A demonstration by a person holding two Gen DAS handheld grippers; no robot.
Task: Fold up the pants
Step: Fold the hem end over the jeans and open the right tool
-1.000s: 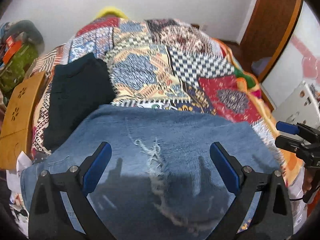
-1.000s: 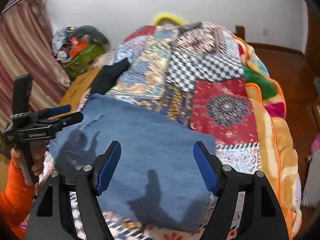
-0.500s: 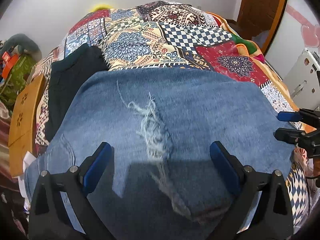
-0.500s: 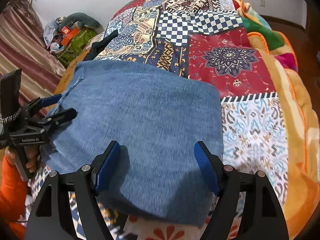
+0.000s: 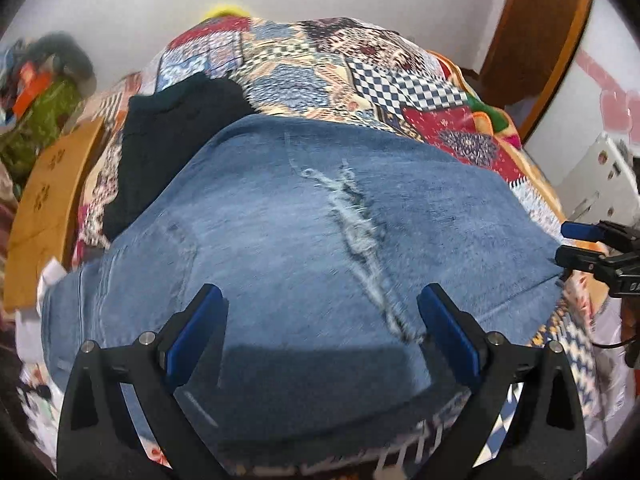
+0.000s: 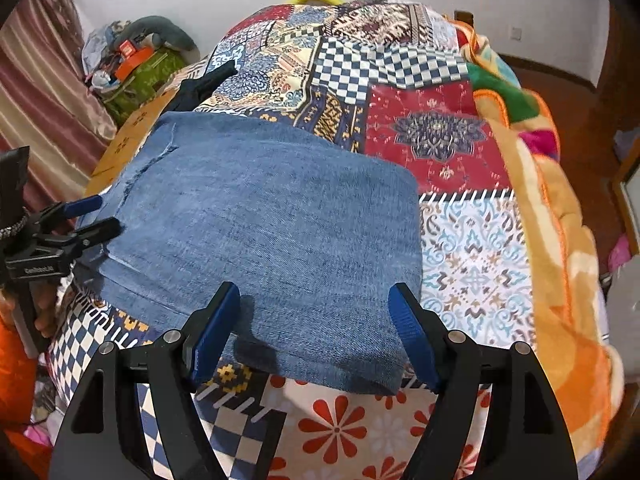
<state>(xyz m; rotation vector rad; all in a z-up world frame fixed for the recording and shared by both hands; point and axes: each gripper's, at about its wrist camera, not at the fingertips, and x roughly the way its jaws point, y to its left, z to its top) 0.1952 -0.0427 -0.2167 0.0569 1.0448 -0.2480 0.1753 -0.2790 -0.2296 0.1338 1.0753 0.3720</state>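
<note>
Left wrist view shows the folded blue denim pants [image 5: 304, 248] lying flat on the patchwork-quilted bed [image 5: 360, 64], a frayed pale rip running down their middle and a seamed pocket edge toward the left. The left hand-held gripper [image 5: 320, 336] hovers over the near part of the denim with its blue-padded fingers spread wide apart, clamping nothing. Only this view takes in the full spread of a folded black garment [image 5: 168, 136] lying beside the jeans on the quilt, and the rip itself; motion blur softens the fabric's near edge.

Right wrist view gives the other side: the smooth, unripped end of the pants [image 6: 272, 232] with its squared corner resting on the quilt [image 6: 472, 264], red flower print below. The right hand-held gripper [image 6: 316, 332] is likewise spread wide above the near hem, empty. At that view's left border the left hand-held gripper [image 6: 90, 216] appears at the jeans' edge; whether it touches the cloth cannot be told. An orange sleeve [image 6: 16, 368] is cut off by the frame
</note>
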